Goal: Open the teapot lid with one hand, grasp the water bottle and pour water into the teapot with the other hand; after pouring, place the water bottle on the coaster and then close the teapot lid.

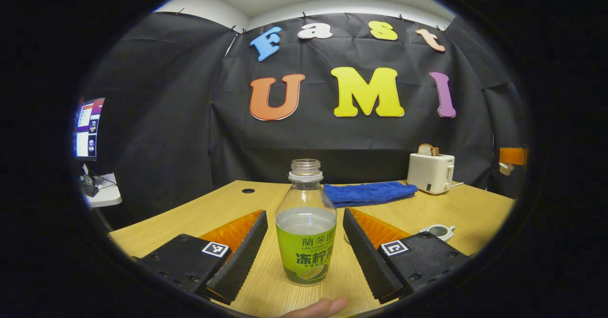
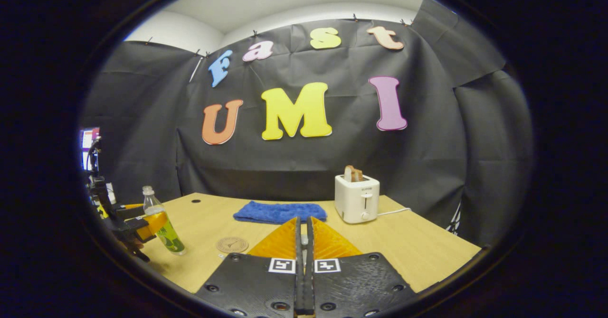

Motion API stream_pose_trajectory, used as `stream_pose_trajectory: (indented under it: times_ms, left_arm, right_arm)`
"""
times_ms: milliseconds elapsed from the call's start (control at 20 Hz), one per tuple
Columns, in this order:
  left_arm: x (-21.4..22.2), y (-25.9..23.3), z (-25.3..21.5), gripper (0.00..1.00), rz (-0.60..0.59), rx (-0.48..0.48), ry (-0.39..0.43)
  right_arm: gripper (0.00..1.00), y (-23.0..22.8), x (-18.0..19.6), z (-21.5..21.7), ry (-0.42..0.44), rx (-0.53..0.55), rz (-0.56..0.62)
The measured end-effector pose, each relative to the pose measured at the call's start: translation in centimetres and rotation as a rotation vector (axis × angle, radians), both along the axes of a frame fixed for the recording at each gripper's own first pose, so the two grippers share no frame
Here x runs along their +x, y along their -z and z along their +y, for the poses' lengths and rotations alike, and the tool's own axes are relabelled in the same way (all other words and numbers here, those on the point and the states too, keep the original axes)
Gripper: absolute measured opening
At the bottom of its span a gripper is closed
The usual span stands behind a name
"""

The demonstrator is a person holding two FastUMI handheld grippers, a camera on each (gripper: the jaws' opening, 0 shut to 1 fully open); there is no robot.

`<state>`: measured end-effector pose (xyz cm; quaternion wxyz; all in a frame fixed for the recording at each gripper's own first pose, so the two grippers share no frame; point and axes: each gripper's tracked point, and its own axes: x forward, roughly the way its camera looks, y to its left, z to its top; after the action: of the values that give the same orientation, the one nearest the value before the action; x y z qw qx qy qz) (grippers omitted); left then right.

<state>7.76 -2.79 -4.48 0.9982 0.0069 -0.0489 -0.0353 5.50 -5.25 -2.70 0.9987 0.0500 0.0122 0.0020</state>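
Straddling water bottle [image 1: 306, 223], left gripper [image 1: 304, 242] fingers apart; right gripper [image 2: 304, 261] fingers together, its view shows coaster [image 2: 232, 245].

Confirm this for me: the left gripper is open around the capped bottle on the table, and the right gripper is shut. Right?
Not quite: the bottle has no cap; the left gripper view shows its neck open. The rest holds: the left gripper is open around it on the table, and the right gripper is shut.

Black cloth [image 2: 294, 166] walls a pale wooden worktop [image 2: 418, 247] under a white ceiling [image 2: 304, 0], with a lit screen [image 1: 89, 127] at the left edge.
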Motion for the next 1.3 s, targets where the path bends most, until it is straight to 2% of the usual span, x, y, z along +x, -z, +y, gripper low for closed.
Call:
stream_pose_trajectory:
  times_ms: [100,150,300,450,550,700,950,1300]
  left_arm:
    - [0.2,0.2,-0.1,0.92,-0.009,0.04,-0.002]
    - [0.3,0.0,-0.2,0.81,-0.024,0.047,0.004]
    - [0.2,0.2,-0.2,0.77,0.001,0.07,-0.008]
    - [-0.3,-0.5,-0.2,0.75,0.027,0.17,-0.04]
    - [-0.6,-0.7,-0.4,0.75,0.046,0.302,-0.078]
    - [-0.7,-0.8,-1.3,0.75,0.045,0.548,-0.116]
    - [-1.0,0.5,-4.3,0.74,0.053,0.879,-0.099]
    - [-1.5,1.5,-8.0,0.74,0.029,1.236,-0.085]
  right_arm:
    - [0.0,-0.1,0.0,-0.3,0.001,0.011,-0.001]
    - [0.0,-0.1,-0.1,-0.4,0.001,0.015,-0.001]
    - [0.0,-0.3,-0.2,-0.7,-0.001,0.026,-0.003]
    - [0.0,-0.5,-0.3,-0.9,-0.004,0.031,-0.004]
    - [0.0,-0.4,-0.2,-1.2,0.001,0.028,-0.001]
    - [0.0,0.1,0.0,-1.4,-0.003,0.025,0.018]
    - [0.0,0.4,0.3,-2.2,0.006,0.028,0.031]
    - [0.0,0.8,0.6,-4.3,0.035,0.053,0.045]
